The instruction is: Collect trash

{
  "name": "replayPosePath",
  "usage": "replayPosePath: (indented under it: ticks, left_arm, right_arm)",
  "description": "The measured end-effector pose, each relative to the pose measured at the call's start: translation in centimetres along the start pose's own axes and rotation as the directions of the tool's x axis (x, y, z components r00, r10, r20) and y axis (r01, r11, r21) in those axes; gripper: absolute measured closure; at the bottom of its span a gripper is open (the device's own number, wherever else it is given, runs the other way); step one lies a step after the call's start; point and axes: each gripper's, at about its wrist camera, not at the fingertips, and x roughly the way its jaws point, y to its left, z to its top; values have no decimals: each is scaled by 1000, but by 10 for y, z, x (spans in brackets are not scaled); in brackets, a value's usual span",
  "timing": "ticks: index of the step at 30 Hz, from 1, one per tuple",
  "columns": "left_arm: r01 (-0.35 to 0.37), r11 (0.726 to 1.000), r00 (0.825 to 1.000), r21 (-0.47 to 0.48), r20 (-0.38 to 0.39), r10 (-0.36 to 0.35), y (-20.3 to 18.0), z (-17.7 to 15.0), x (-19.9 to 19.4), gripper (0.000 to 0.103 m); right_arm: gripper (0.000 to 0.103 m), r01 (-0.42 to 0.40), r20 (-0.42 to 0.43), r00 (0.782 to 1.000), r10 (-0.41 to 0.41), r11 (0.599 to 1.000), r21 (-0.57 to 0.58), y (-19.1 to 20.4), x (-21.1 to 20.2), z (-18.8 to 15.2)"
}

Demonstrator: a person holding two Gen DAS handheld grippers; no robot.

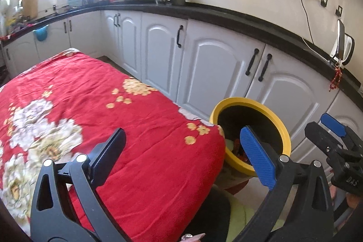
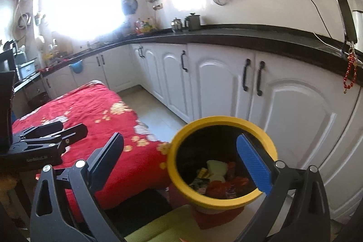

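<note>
In a white-cabinet kitchen, a red floral cloth [image 1: 102,110] is seen beside a yellow-rimmed bin [image 2: 223,158] of trash [image 2: 217,178]; both the left gripper [image 1: 181,151] and the right gripper [image 2: 181,155] are held agape, empty.

Left of the jaws, a red tablecloth [image 1: 136,128] patterned with white and yellow flowers; right of them, a yellow-rimmed bin [image 2: 223,159] with a black inside — red, pale green and yellow trash [image 2: 217,178] in the bottom. Blue ribbed pad on the right finger [image 2: 254,165], plain black on the left [image 2: 105,158]. Beyond the jaws, white cabinet doors [image 1: 217,74] with black handles under a black countertop [image 1: 249,24].
</note>
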Motion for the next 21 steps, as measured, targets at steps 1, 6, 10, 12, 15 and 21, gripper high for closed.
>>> replayPosePath:
  ticks: [1,6,10,12,15,21]
  left_arm:
    - [-5,1000,1000,-3,5,5,4,-2,-4,11]
    - [-38,999,999,-29,38,39,21,-12,-30,11]
    - [-71,997,993,-19,89,72,25,-19,-51,11]
    - [-80,997,989,-12,122,81,24,-24,-61,11]
    - [-93,996,981,3,170,92,23,-33,-74,11]
    - [-108,994,959,-22,260,110,21,-50,-96,11]
  right_arm:
    - [6,-6,0,1000,6,1000,1,5,-1,-1]
    - [6,-25,24,999,26,999,-28,33,-13,-9]
    - [6,-43,80,996,49,996,-73,52,-29,-12]
    - [6,-28,134,990,38,997,-78,56,-41,-16]
    - [6,8,206,978,11,996,-90,63,-58,-22]
    - [6,40,263,965,-16,996,-84,63,-74,-30]
